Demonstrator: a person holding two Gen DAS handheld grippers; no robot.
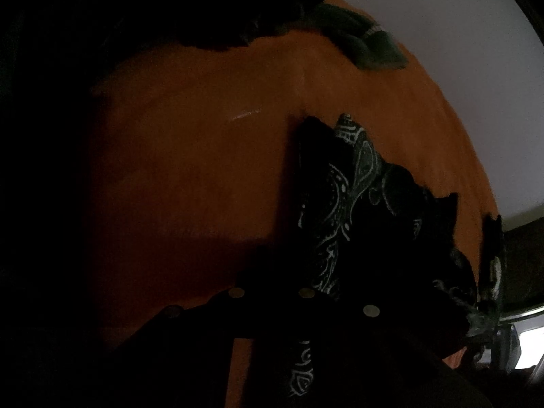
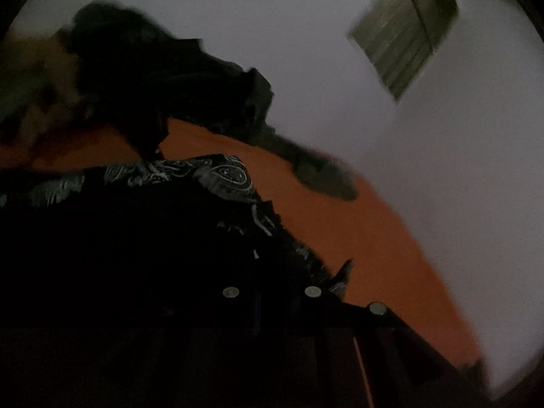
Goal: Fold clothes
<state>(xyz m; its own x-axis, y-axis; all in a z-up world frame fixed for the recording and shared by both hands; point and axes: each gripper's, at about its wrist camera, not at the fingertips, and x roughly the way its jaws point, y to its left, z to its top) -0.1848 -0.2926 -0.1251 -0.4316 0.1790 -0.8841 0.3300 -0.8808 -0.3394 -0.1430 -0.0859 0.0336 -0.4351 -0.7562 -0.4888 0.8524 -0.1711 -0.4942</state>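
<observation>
1. Where the orange sheet [image 1: 190, 142] is spread, a black garment with a pale paisley print [image 1: 350, 183] is seen bunched on it, in very dim light.
2. The left claw [image 1: 306, 309] is closed tight on a fold of that garment, which rises from between its tips.
3. The right claw [image 2: 272, 292] is narrowed almost fully; the same printed cloth [image 2: 217, 173] is heaped over its tips, so a grip cannot be told.
4. A dark pile of clothes [image 2: 142, 78] is seen at the far edge of the sheet, with a grey-green piece [image 1: 357, 37] beside it.
5. A pale wall [image 2: 340, 51] and a shuttered window [image 2: 404, 34] stand beyond the sheet.
</observation>
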